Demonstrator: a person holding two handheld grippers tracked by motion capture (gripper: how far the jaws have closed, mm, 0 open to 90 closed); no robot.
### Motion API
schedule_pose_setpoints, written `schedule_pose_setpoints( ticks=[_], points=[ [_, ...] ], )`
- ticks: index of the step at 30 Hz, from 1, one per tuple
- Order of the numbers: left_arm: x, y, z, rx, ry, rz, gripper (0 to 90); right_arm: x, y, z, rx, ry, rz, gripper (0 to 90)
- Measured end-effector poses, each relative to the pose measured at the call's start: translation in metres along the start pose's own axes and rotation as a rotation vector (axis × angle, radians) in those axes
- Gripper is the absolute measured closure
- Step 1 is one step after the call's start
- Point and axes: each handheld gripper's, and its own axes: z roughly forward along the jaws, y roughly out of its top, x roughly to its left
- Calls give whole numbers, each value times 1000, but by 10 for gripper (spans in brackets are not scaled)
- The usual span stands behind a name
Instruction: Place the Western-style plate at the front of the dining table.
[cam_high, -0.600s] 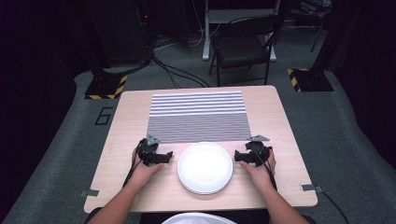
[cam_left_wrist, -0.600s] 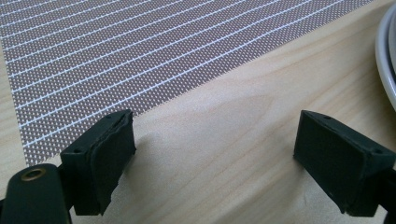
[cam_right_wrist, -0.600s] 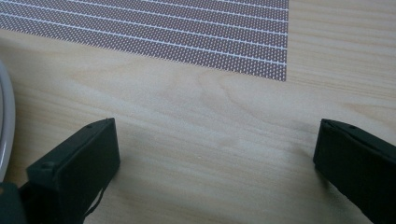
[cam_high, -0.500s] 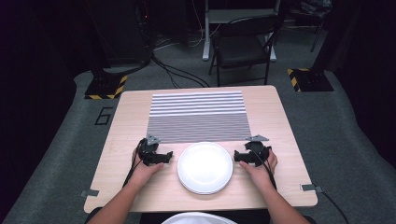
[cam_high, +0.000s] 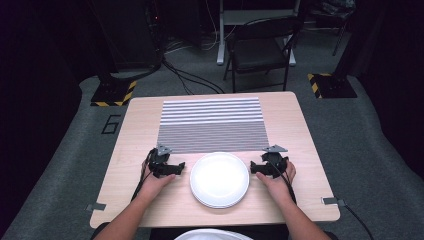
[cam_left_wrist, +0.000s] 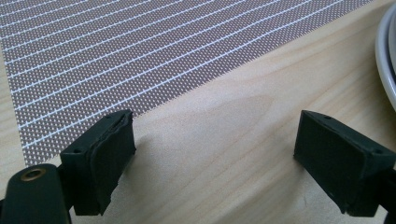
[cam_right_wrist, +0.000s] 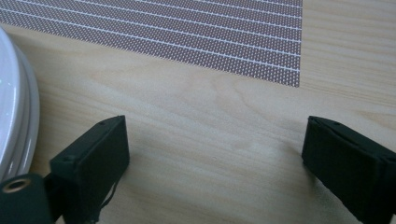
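Item: plate (cam_high: 219, 179), white, round, glossy, with a raised rim. In the right gripper view its edge (cam_right_wrist: 16, 121) appears as two stacked rims, so there may be two plates nested; I cannot tell for certain.

Location: near edge of the table (cam_high: 300, 130), centre, at 6 o'clock from the striped mat (cam_high: 212, 125), its far rim just short of the mat's near edge.

Change since the earlier frames: none to record. Plate, mat and both hands lie as they did half a second ago. Judgement: work on the plate has not begun; this is a rest pose before a first reach.

Left gripper (cam_high: 176, 167): at 9 o'clock of the plate, just beside the rim, apart from it. Jaws spread wide, nothing between them; bare wood and the mat (cam_left_wrist: 140, 60) lie beyond, plate rim (cam_left_wrist: 387, 60) at the right edge of the left gripper view.

Right gripper (cam_high: 255, 167): at 3 o'clock of the plate, just beside the rim, apart from it. Jaws likewise wide and empty, resting low over the wood.

Both point inward at the plate, which suggests a two-sided lift by the rim.

Handling: smooth rim, likely slippery; needs an even grip from both sides.
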Motion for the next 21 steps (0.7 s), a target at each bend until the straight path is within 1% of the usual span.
schedule_pose_setpoints(
  ticks=[2,3,4,6,7,8,9,11,13,14,15,16,17,18,20,21],
  points=[
    [0,0,0,-4,3,-1,125,1,0,-1,-8,2,4,118],
    [0,0,0,-9,4,-5,137,1,-1,-2,-14,6,-3,147],
    [0,0,0,-10,7,-15,137,1,-1,-2,-14,6,-3,147],
    [1,0,0,-8,9,-10,151,1,-1,-2,-16,4,1,155],
    [0,0,0,-11,9,-16,151,1,-1,-3,-20,3,0,170],
    [0,0,0,-7,9,-12,151,1,-1,-3,-23,3,1,183],
    [0,0,0,-19,11,-19,153,1,-1,-3,-29,8,-3,204],
    [0,-1,0,-20,14,-20,155,1,-1,-3,-31,7,-3,211],
    [0,-1,0,-23,20,-23,163,0,-2,-4,-34,9,-5,238],
    [1,0,-1,-14,22,-19,175,0,-2,-4,-34,8,-1,254],
    [1,-1,-1,-16,25,-24,190,0,-2,-4,-36,2,0,276],
    [1,-1,-1,-28,30,-27,205,0,-2,-5,-39,1,-4,299],
    [1,-1,-1,-29,25,-33,223,0,-2,-5,-38,4,-4,317],
    [1,-1,-2,-35,29,-37,251,0,-2,-5,-38,4,-11,332],
    [1,-1,-3,-33,33,-44,296,2,-1,-7,-28,9,-12,372],
    [2,0,-5,-30,23,-73,349,2,0,-8,-18,12,-21,397]
  ],
)
